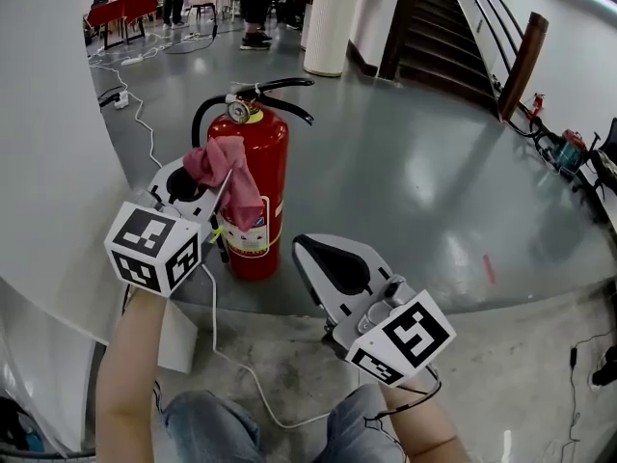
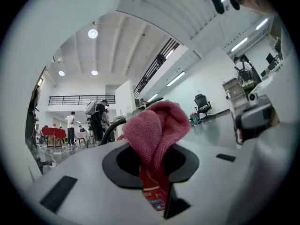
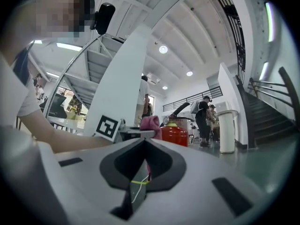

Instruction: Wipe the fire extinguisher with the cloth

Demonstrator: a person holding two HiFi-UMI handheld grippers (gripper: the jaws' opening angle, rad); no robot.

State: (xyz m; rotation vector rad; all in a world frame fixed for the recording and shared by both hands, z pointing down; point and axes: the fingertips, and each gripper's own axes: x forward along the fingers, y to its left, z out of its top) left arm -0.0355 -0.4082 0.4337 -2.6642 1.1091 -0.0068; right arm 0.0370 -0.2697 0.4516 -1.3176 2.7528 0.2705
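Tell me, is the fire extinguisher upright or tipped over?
Upright. The fire extinguisher stands on its base on the floor, handle and gauge on top.

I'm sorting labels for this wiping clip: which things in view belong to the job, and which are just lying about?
For the job: fire extinguisher; pink cloth; left gripper, shut on the cloth.

Just lying about: white cylindrical bin; floor cables; red table; staircase.
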